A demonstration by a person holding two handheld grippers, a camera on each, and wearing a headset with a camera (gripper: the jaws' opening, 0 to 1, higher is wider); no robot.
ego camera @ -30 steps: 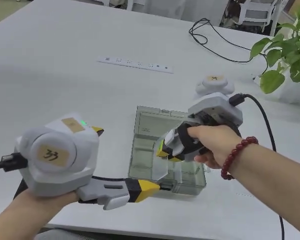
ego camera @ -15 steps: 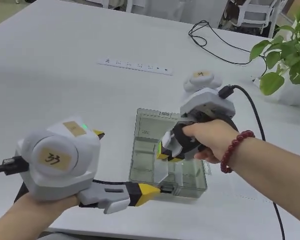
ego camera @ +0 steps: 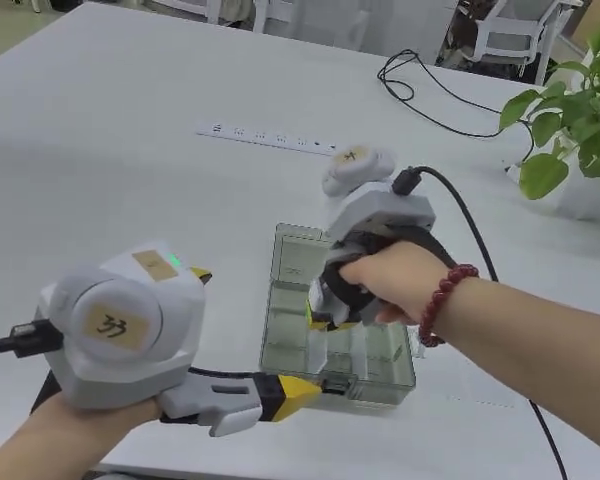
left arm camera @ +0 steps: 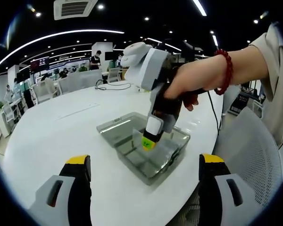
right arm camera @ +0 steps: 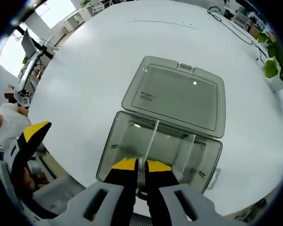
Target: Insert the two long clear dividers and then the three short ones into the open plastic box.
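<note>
The open clear plastic box (ego camera: 280, 345) lies near the table's front edge, its lid (ego camera: 295, 250) flat on the far side. My right gripper (ego camera: 322, 318) points down into the box. It is shut on a thin clear divider (right arm camera: 150, 139) that stands on edge and runs from the near wall toward the hinge side. Another clear piece (right arm camera: 191, 141) seems to stand in the box to its right. My left gripper (ego camera: 248, 330) hovers open and holds nothing, left of the box, jaws pointing at it. From the left gripper view, the right gripper (left arm camera: 148, 142) dips into the box (left arm camera: 118, 129).
A white power strip (ego camera: 270, 137) lies on the table's far middle. Black cables (ego camera: 420, 95) run at the back right beside a green plant (ego camera: 570, 120). The table's front edge is just below the box. Chairs stand beyond the table.
The right gripper has shifted a little left and tilted over the box, with the divider still in its jaws. The left gripper has stayed open in place.
</note>
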